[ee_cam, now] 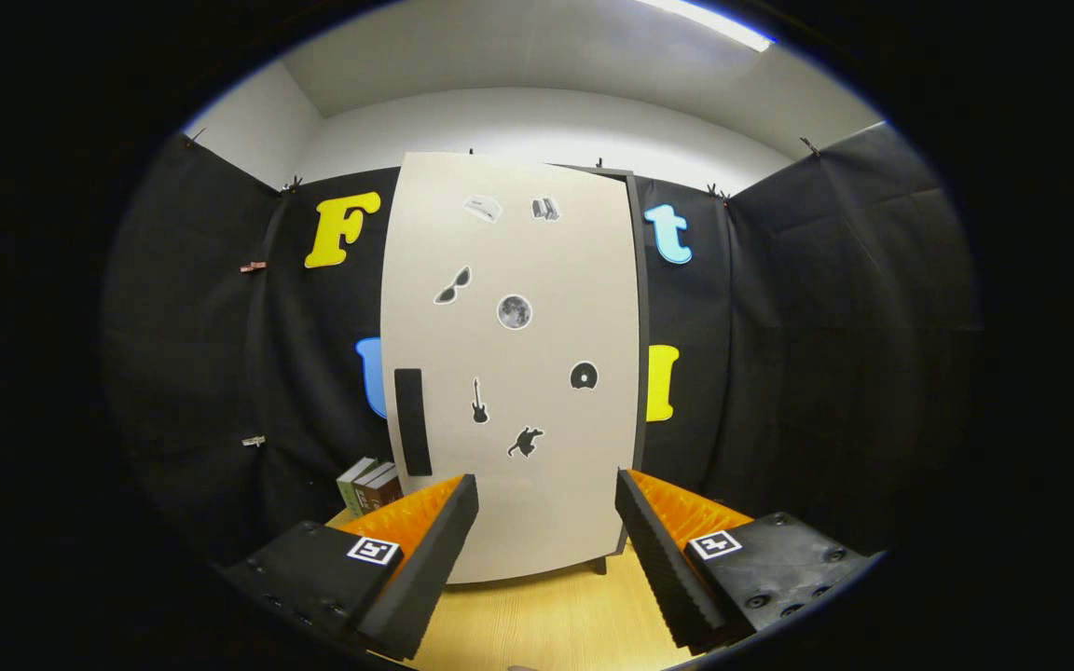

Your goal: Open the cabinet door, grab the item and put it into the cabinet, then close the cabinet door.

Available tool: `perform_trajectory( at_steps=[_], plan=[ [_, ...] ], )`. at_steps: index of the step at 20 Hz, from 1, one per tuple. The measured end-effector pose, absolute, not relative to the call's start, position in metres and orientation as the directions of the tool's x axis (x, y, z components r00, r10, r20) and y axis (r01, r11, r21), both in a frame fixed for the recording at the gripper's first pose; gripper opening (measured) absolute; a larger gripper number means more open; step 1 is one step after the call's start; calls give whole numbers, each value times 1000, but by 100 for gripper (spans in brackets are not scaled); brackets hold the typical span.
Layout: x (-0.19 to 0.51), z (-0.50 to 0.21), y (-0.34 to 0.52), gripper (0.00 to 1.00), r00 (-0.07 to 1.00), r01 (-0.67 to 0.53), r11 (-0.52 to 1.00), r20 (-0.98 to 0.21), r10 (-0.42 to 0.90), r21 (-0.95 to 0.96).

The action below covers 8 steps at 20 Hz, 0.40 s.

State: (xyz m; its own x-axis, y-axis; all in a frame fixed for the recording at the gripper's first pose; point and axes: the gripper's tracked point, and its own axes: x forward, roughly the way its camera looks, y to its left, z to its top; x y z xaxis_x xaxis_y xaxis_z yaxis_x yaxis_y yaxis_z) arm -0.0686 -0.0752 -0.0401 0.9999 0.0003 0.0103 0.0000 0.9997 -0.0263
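While gripper gapes, cabinet door just ahead, books left.

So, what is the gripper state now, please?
Gripper: open, holding nothing, facing the closed cabinet door.

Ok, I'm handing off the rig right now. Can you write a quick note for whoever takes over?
Gripper: fingers open, holding nothing, aimed at the cabinet door.
Cabinet door: shut, dark handle beyond the left finger.
Books: standing on the wooden table beside the cabinet's handle side, probably the item.
Done: nothing yet.
Left: open the door, grab the item, place it inside, close the door.
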Motion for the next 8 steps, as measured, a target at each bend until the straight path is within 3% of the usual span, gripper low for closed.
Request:
perform_trajectory(
  at_steps=[8],
  plan=[
    [-65,-46,-77,97,1000,-8,999,-6,8,-32]
  ],
)
